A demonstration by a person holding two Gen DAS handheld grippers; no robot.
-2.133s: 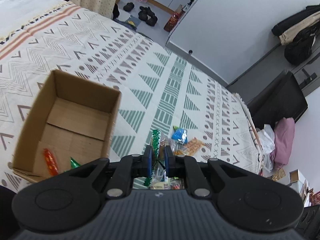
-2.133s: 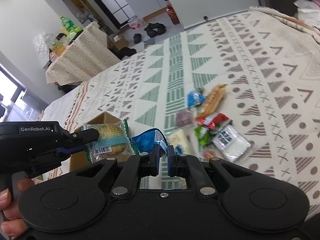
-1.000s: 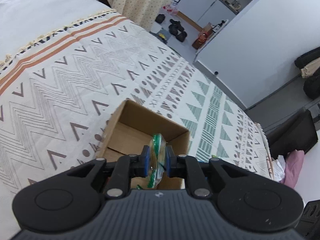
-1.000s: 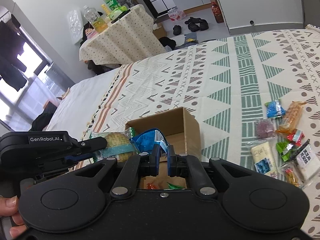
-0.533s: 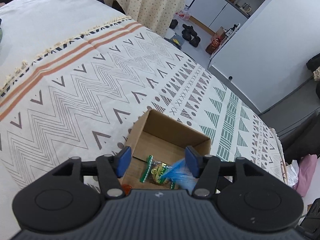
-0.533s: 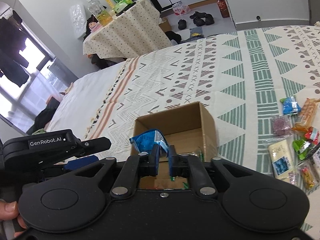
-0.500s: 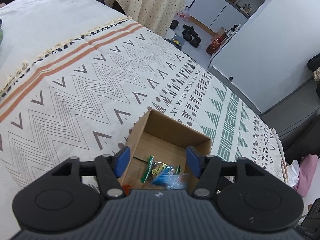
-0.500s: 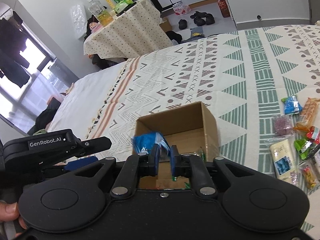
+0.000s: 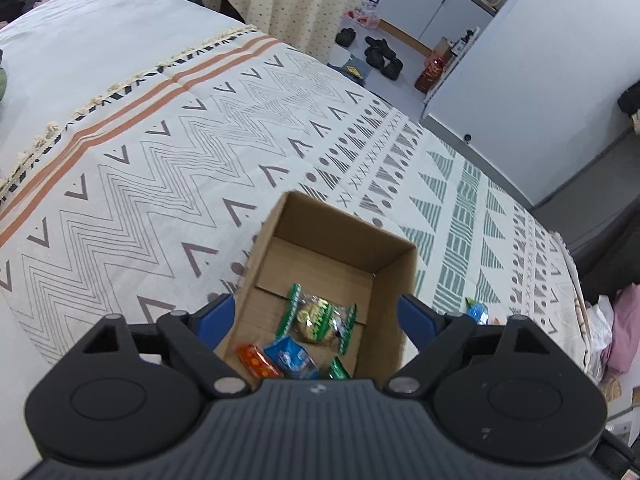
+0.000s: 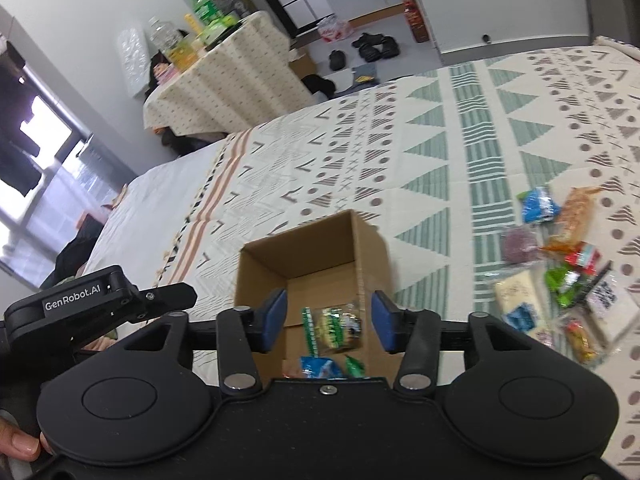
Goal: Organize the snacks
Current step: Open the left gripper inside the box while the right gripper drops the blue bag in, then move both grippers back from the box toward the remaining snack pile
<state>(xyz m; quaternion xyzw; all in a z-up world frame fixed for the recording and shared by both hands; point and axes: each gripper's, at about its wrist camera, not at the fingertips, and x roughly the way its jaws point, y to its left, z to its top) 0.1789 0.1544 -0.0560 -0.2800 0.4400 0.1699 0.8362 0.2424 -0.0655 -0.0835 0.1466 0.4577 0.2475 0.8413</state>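
My left tongs (image 9: 318, 316) hang spread wide over the cardboard box (image 9: 394, 268), both blue pads apart and holding nothing. In the right wrist view they show at the far left, beside the box (image 10: 256, 280), with my fingertips under the handle.

The box sits open on the bed (image 9: 160, 152), on its patterned cover. Inside, going left to right along the near end of its floor, lie an orange packet (image 9: 256, 364), a blue packet (image 9: 290, 360) touching it, and the tip of a small green packet (image 9: 339, 370). Just beyond them, near the middle of the floor, lies the clear cracker pack with green ends (image 9: 318, 316).

My right tongs (image 10: 328, 322) hover above the same box, also spread and empty; between the pads I see the cracker pack (image 10: 334, 328), with the blue packet (image 10: 320, 368) and the green one (image 10: 354, 366) below it.

To the right of the box, on the bed (image 10: 440, 140), the remaining snacks lie in a loose pile (image 10: 560, 276): a blue bag, an orange bar, a purple pouch, red and green wrappers, and pale flat packs, several touching or overlapping.
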